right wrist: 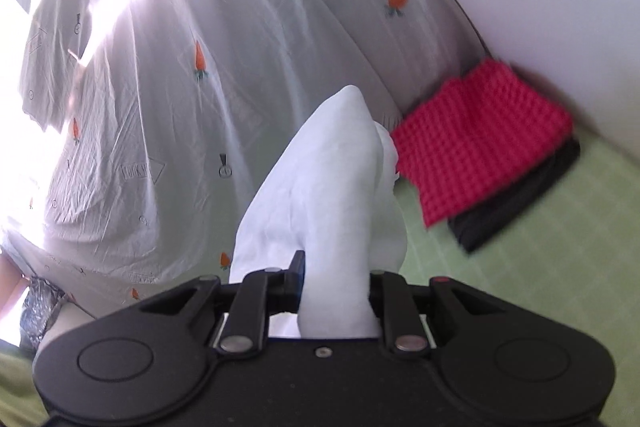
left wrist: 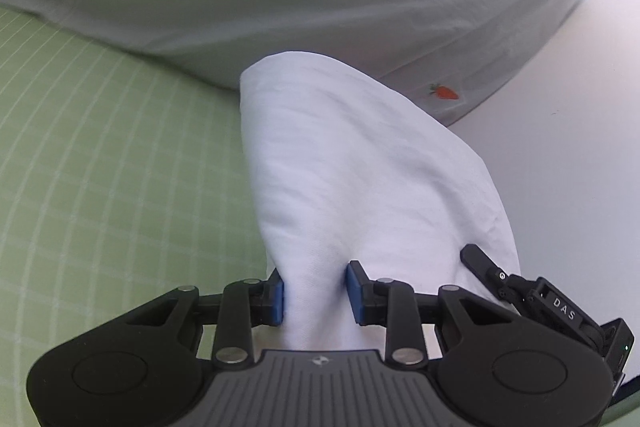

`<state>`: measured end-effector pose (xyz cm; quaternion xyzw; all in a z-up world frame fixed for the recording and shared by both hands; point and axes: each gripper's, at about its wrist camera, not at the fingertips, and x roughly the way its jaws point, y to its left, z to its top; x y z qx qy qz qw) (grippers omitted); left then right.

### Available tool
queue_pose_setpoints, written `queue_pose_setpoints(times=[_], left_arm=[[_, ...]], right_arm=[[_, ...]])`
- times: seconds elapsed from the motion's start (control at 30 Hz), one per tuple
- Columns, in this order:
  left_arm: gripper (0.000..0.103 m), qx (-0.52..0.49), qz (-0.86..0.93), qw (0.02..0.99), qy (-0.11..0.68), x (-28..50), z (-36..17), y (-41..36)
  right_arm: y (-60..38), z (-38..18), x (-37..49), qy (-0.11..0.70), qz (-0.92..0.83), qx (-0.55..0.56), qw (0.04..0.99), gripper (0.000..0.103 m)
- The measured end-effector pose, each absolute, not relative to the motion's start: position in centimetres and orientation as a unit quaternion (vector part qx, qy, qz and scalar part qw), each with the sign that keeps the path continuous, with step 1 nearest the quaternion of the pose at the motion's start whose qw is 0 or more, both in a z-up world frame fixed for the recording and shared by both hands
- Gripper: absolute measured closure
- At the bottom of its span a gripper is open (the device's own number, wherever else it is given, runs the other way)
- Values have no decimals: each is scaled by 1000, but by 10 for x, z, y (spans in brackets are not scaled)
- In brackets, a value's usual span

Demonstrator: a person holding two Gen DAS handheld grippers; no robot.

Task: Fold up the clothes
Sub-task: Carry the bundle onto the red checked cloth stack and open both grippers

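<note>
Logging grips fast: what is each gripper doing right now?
Left gripper: shut on the white cloth.
Right gripper: shut on the white cloth.

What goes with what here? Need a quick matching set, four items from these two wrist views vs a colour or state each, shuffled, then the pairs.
Items:
1. white garment
2. waffle-textured cloth
3. sheet under the garment
4. cover with carrots

Descriptions:
A. pale green with a light grid
B. bright pink-red, folded, lying on a dark folded cloth
C. pinched by both the left gripper and the right gripper
D. whitish, wrinkled, with small printed marks

Pairs: 1-C, 2-B, 3-A, 4-D
</note>
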<state>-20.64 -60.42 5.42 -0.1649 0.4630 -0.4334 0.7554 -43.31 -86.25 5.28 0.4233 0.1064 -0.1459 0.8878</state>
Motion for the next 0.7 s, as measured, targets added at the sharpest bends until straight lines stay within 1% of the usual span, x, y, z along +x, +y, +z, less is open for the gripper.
queue_pose_setpoints(times=[0.2, 0.33, 0.37, 0.4, 0.43, 0.5, 0.53, 0.57, 0.6, 0.63, 0.67, 0.7], left_arm=[[71, -176, -453, 757, 437, -175, 61, -696], [70, -191, -465, 748, 434, -133, 42, -767], [68, -192, -465, 746, 436, -123, 34, -786], [66, -188, -461, 747, 440, -113, 26, -806], [63, -169, -446, 754, 451, -105, 15, -824], [63, -117, -407, 770, 477, -93, -5, -853], [60, -95, -392, 775, 486, -88, -14, -866], [59, -85, -392, 778, 483, -86, -20, -871], [57, -75, -393, 781, 479, -84, -27, -875], [49, -64, -396, 783, 475, -83, -31, -878], [39, -47, -397, 787, 470, -84, -35, -880], [35, -33, -398, 790, 465, -84, -39, -881]], right_arm=[[-946, 78, -406, 85, -156, 376, 909, 84], [-1006, 91, -368, 100, -181, 296, 933, 85], [-1017, 93, -354, 113, -201, 261, 937, 84], [-1025, 92, -338, 135, -232, 218, 938, 78], [-1027, 87, -319, 164, -268, 156, 936, 64], [-1025, 64, -275, 225, -339, -4, 913, 48], [-1024, 51, -255, 247, -364, -70, 895, 46], [-1024, 38, -243, 256, -375, -100, 886, 46], [-1026, 27, -236, 256, -374, -102, 885, 45], [-1028, 17, -233, 253, -363, -77, 894, 40], [-1031, 7, -231, 250, -351, -52, 901, 36], [-1035, -4, -229, 251, -339, -21, 906, 32]])
